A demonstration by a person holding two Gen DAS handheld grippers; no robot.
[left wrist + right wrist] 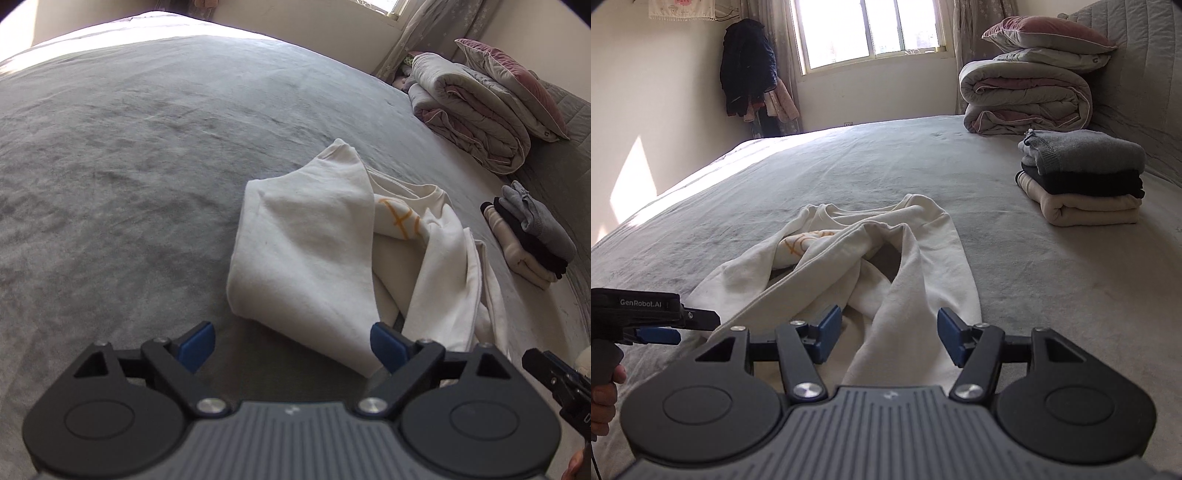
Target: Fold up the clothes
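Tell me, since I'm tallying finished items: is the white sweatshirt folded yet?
Not folded. The white sweatshirt lies crumpled on the bed, sleeves twisted across its body, unlike the neat stack of folded clothes nearby.

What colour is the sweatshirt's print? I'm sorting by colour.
Orange-yellow print on white sweatshirt; clearest in left wrist view.

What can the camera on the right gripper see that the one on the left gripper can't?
Only the right wrist view shows the window, the dark clothes hanging in the corner, and the left gripper from the side. Only the left wrist view shows the right gripper from the side. Both show the crumpled white sweatshirt on the grey bed, the folded pile and the rolled quilt.
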